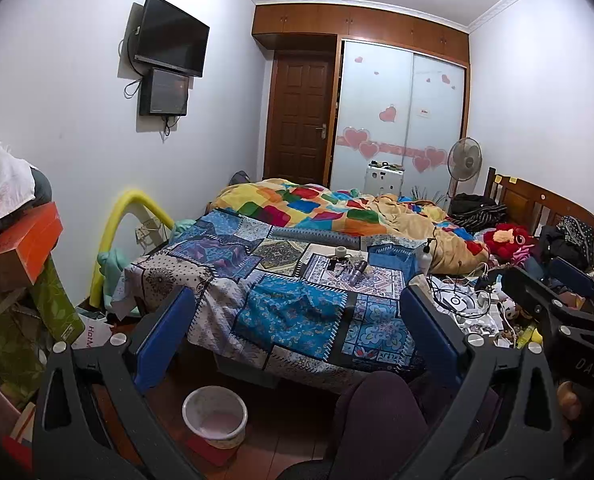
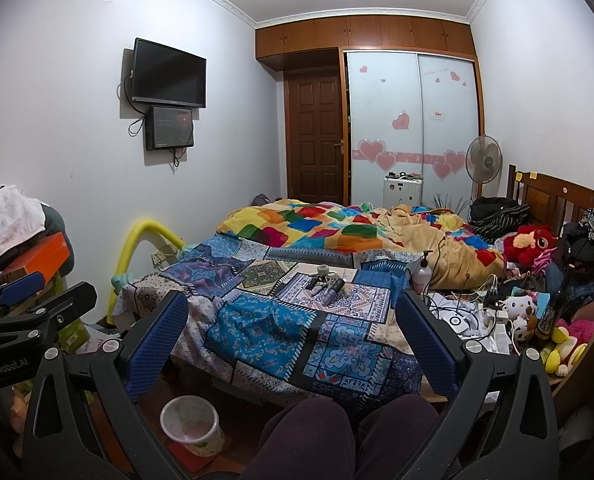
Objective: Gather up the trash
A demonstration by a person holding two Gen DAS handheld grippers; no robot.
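left gripper point(image 1: 293, 332): held wide apart, empty, above the floor before the bed's foot edge.
right gripper point(image 2: 293, 336): likewise spread, empty, just beside the left one.
open room: narrow floor strip between bed point(image 1: 297, 312) and the person's knees point(image 2: 337, 432).
bin point(image 2: 191, 424): pale round bucket, upright on the floor, below the left finger.
small items point(image 2: 329, 286): tubes and tape roll on the patchwork cover, mid-bed.

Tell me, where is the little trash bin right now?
The trash bin stands on the floor at the foot of the bed, low and left of centre in both views, beside the person's knees.
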